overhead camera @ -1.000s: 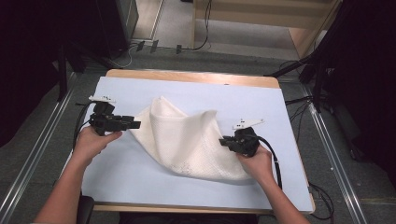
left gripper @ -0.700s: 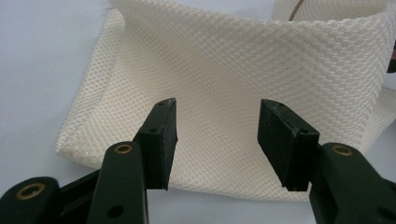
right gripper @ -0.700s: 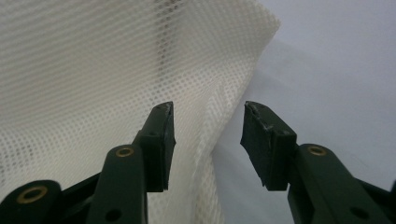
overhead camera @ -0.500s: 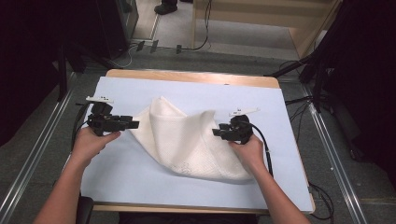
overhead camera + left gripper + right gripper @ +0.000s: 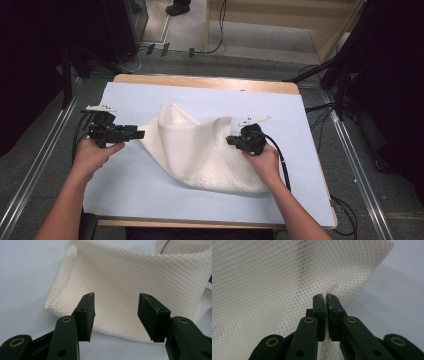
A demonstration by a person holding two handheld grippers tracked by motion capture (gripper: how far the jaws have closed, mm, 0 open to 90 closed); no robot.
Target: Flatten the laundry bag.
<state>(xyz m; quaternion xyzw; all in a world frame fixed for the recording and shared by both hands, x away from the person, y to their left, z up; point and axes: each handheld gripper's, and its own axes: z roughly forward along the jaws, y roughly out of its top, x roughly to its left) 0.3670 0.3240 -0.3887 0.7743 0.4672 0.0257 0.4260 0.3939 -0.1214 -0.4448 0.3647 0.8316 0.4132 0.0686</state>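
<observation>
Right gripper [image 5: 326,298]: your jaws have just closed, pinching the cream-white mesh cloth [image 5: 200,150].
Left gripper [image 5: 116,305]: your jaws gape apart, cloth's folded edge just ahead.

Surface [image 5: 150,95]: wooden top, pale blue sheet over most of it, bare wood strip along far edge. Grey floor [image 5: 235,60] around it. Metal rails [image 5: 357,165] run along floor on both sides. Black cables [image 5: 215,47] trail across floor beyond far edge; more cables [image 5: 320,107] at right. Light wooden furniture [image 5: 280,20] at top, right of centre. Dark cabinet [image 5: 120,25] at top left. Pair of dark shoes [image 5: 177,7] on floor at top edge. Both outer sides deep in shadow; light falls mainly on surface.
</observation>
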